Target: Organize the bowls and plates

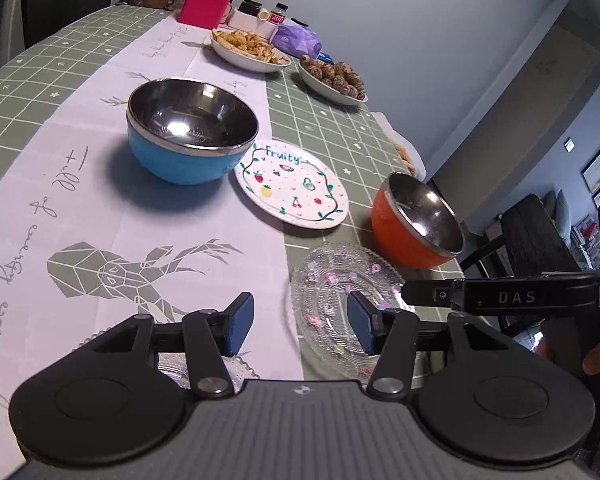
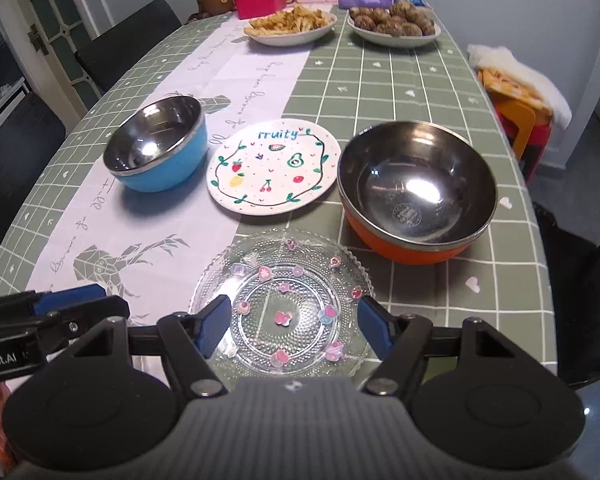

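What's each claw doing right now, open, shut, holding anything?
Left claw: open, holding nothing, above the tablecloth beside the clear glass plate with pink decorations.
Right claw: open, holding nothing, over that glass plate.

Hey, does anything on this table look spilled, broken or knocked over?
Nothing stands out. The blue steel-lined bowl, orange steel-lined bowl, white fruit-painted plate and clear glass plate all sit upright, empty and apart from one another. No spills or cracks show.
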Demonstrator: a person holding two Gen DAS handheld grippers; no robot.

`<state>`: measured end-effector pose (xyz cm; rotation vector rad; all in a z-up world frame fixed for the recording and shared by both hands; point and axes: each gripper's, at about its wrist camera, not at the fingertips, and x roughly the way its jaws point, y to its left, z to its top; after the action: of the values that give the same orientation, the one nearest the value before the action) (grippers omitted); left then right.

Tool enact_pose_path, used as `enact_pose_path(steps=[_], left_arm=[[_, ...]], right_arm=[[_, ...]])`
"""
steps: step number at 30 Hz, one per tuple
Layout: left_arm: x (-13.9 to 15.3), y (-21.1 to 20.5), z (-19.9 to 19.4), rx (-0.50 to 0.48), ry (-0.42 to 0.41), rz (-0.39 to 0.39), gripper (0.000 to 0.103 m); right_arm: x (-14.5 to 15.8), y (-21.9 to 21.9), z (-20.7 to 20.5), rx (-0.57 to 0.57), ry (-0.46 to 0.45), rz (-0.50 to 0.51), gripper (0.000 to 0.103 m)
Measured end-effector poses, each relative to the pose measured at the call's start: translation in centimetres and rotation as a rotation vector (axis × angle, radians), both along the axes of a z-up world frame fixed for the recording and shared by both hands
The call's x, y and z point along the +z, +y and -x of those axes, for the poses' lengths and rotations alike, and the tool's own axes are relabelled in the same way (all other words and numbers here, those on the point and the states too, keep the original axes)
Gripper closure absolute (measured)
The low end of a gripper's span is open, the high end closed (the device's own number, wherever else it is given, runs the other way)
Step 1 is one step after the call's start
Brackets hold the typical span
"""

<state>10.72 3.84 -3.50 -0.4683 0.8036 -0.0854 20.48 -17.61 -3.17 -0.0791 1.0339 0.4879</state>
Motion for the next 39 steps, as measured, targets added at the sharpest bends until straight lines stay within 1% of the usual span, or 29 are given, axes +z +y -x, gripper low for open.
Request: enact_pose_path(steps=[3,6,7,11,14,18,20,21,23,26,27,30,32,33,34,35,39], left_arm=[[-1.3,-0.1,-0.5,-0.001,0.010,0.034,0.041],[-2.5,-0.3,-1.1,0.003,0.020,0.040,0.041],[-2.8,-0.4,-1.3,0.006,0.024,0.036,0.041],[-3.6,-0.9,-2.1,-0.003,0.037,0.047,0.041],[-4.1,-1.2,-2.5,-0.001,0.038,0.055,0.041],[-4.9,-1.3,-3.0,0.008,0.067,0.062,0.042],[-4.9,-1.3,-3.0,0.009,0.060,0.061,0.042],[-4.9,-1.3,-3.1,0.010,0.061,0.063,0.042],[-4.9,-1.3,-3.1,0.013,0.059,0.075,0.043],[-5.1,-1.3,-3.2,0.010,0.058,0.086,0.045],[-5.1,-1.4,-3.2,0.007,0.059,0.085,0.050],[-5.1,-1.6,-3.1,0.001,0.060,0.085,0.056],[-5.1,-1.6,-3.1,0.003,0.059,0.089,0.059],[-5.2,-1.7,-3.1,0.001,0.059,0.089,0.061],[-5.2,-1.7,-3.1,0.000,0.060,0.090,0.062],[-5.2,-1.6,-3.0,0.002,0.060,0.092,0.062],[-5.2,-1.0,-2.8,0.030,0.066,0.108,0.062]], right_arm=[[-0.8,0.0,-0.7,-0.012,0.006,0.034,0.034],[-1.4,-0.4,-1.8,-0.021,0.039,0.005,0.035],[-1.7,-0.5,-2.2,-0.029,0.054,-0.004,0.038],[-2.5,-0.5,-3.2,-0.039,0.075,0.008,0.039],[-3.1,-0.8,-3.9,-0.050,0.100,-0.006,0.040],[-3.9,-1.4,-4.7,-0.084,0.126,-0.018,0.040],[-4.2,-1.5,-4.9,-0.084,0.133,-0.024,0.040],[-4.3,-1.5,-5.0,-0.083,0.138,-0.030,0.044],[-4.6,-1.5,-5.2,-0.084,0.148,-0.044,0.047],[-5.1,-1.5,-5.6,-0.092,0.163,-0.052,0.048],[-5.2,-1.6,-5.8,-0.095,0.167,-0.054,0.049],[-5.3,-1.5,-5.9,-0.089,0.168,-0.065,0.050],[-5.3,-1.3,-5.8,-0.087,0.158,-0.060,0.051],[-5.3,-1.2,-5.8,-0.084,0.149,-0.050,0.053],[-5.3,-1.2,-5.7,-0.082,0.144,-0.043,0.057],[-5.3,-1.2,-5.7,-0.082,0.143,-0.046,0.058],[-5.4,-1.3,-5.7,-0.084,0.189,-0.111,0.058]])
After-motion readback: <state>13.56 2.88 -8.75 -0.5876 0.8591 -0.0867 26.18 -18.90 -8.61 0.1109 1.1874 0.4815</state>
